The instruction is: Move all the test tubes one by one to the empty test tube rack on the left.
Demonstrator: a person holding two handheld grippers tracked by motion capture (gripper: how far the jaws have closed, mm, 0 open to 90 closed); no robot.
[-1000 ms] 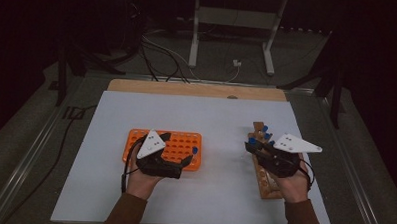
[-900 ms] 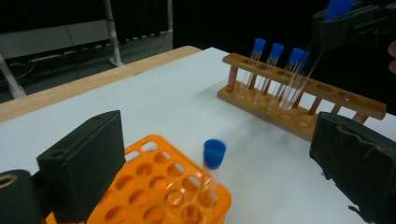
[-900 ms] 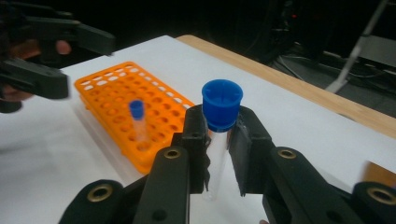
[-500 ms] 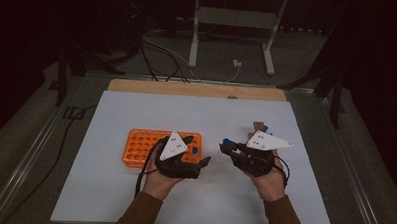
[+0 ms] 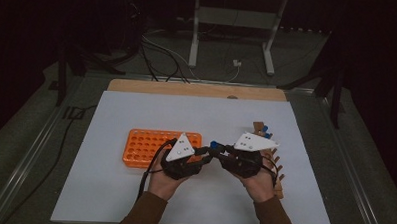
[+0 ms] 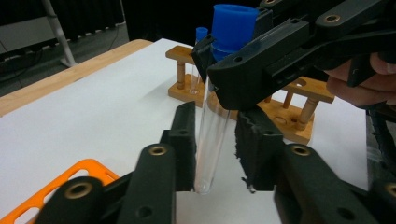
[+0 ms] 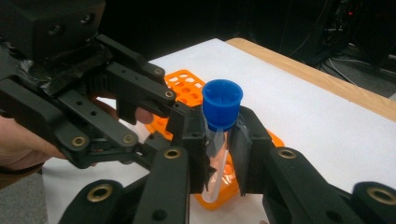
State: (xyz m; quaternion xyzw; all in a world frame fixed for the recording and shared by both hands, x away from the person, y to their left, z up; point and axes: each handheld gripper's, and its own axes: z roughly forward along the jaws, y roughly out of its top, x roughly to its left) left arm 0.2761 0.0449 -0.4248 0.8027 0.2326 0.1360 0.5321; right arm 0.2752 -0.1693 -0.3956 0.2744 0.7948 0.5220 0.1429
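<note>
While the white table sheet lies bare toward its nine o'clock edge and along the twelve o'clock strip below the wooden board, the work is bunched near six o'clock, just above the person's forearms. At about eight o'clock from the sheet's middle lies the orange tube rack, its open holes free on the left half. The left hand comes up from six o'clock, palm cupped under the left gripper, which points toward three o'clock. Its jaws have just been closing, with the lower glass of the blue-capped test tube between them; in the left gripper view one pad touches the glass, while a slim gap shows on the other side, so I cannot tell whether the grip is firm. The tube stands nearly upright between the two grippers, above the sheet, at the centre's five o'clock. The right gripper is clenched on the tube just under its blue cap. The right hand mirrors the left, pointing toward nine o'clock. Behind it, toward four o'clock, the wooden tube stand lies close to the sheet's right edge, holding another blue-capped tube.
</note>
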